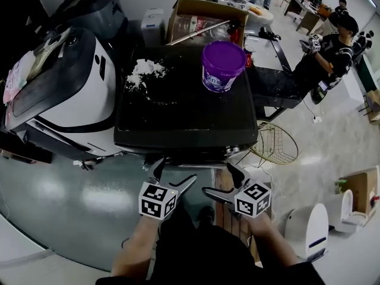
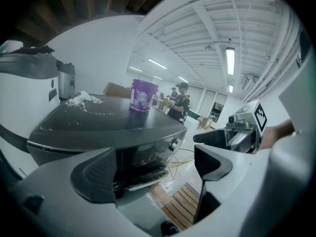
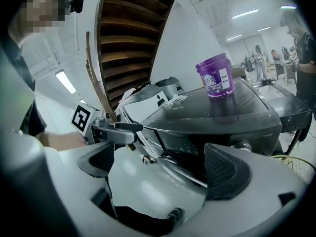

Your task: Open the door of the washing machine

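Standing close in front of the washer (image 1: 184, 117), looking down on its dark flat top, with a purple tub (image 1: 222, 64) and spilled powder (image 1: 145, 73) up there. Door not visible from above; presumably on the front face, under the overhanging edge and below the panel with the knob (image 2: 173, 143).

Left gripper (image 1: 174, 174) and right gripper (image 1: 222, 181) side by side just off that front edge, touching nothing. Both sets of jaws spread wide and empty, framing only front panel and floor.

Probably a stiff, hinged, latched door: rigid, no give, resisting up to the click of the catch. Glossy casing, likely slippery, so better to hook a handle or recess at the door's rim than to pinch a flat face. Handle's place not made out. Best pulled along the swing arc, not straight back, and gently, for fear of rocking the washer and tipping the tub.
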A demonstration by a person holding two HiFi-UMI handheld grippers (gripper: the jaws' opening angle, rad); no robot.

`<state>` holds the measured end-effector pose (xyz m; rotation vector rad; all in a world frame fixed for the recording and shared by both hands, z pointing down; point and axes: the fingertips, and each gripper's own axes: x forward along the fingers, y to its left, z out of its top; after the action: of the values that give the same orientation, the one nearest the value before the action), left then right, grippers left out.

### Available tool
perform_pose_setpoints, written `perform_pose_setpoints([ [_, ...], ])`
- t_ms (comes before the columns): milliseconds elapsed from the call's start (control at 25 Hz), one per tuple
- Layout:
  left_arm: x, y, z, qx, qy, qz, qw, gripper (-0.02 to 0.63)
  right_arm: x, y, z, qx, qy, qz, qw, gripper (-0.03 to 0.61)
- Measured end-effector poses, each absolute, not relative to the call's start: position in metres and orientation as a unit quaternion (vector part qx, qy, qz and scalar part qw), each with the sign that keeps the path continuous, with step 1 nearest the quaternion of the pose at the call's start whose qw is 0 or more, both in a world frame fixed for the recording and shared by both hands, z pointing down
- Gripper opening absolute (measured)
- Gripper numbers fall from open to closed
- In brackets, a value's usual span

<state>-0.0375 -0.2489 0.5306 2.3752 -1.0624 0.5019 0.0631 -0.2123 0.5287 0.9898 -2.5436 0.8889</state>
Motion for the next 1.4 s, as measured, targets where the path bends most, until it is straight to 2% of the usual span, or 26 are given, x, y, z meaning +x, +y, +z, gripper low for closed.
perform_pose_setpoints([
  [200,-0.013,-0.23,0.549,0.863,-0.383,0.205,0.257,0.512,0.086,-0.202,0.546,0.34,-0.872,0.326,0.135,0.581],
  [600,0.011,-0.229,0.601,0.851,-0.395,0.208,0.276,0.512,0.107,-0.207,0.61,0.317,-0.872,0.319,0.193,0.578],
  [1400,-0.008,-0.24,0.676,0.821,-0.416,0.229,0.316,0.511,0.106,-0.236,0.745,0.277,-0.849,0.318,0.318,0.521],
])
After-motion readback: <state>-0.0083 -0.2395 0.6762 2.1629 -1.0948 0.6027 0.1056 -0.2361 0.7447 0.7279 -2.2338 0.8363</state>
